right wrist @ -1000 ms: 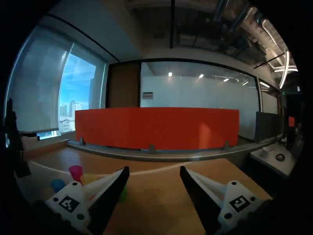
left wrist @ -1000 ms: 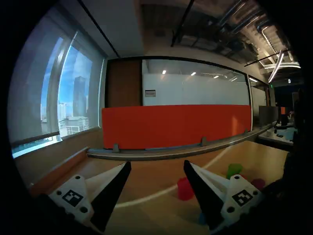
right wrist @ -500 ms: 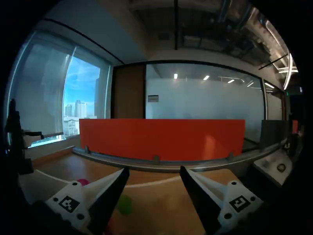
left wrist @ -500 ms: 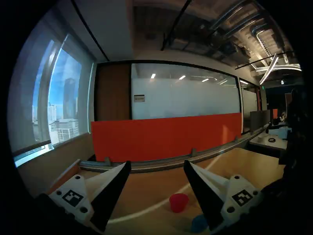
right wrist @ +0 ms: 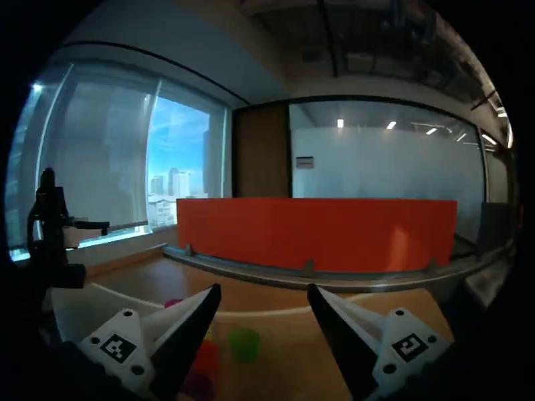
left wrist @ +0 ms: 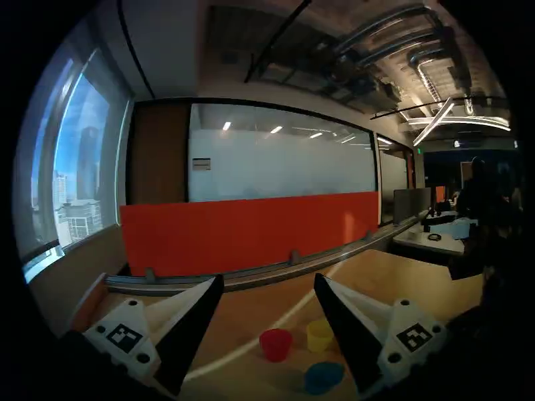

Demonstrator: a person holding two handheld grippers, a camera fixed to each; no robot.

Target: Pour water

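While left gripper [left wrist: 267,277] and right gripper [right wrist: 263,287] stand open, we log red cup [left wrist: 275,343], yellow cup [left wrist: 319,335], blue cup [left wrist: 324,376] on tabletop [left wrist: 401,274].

We hold our left gripper [left wrist: 267,277] pointing forward, its two fingers [left wrist: 184,324] spread wide apart, dark inner faces turned toward each other, and a square marker on each white outer body. Our right gripper [right wrist: 263,287] takes the same pose, its fingers [right wrist: 341,334] parted just as wide.
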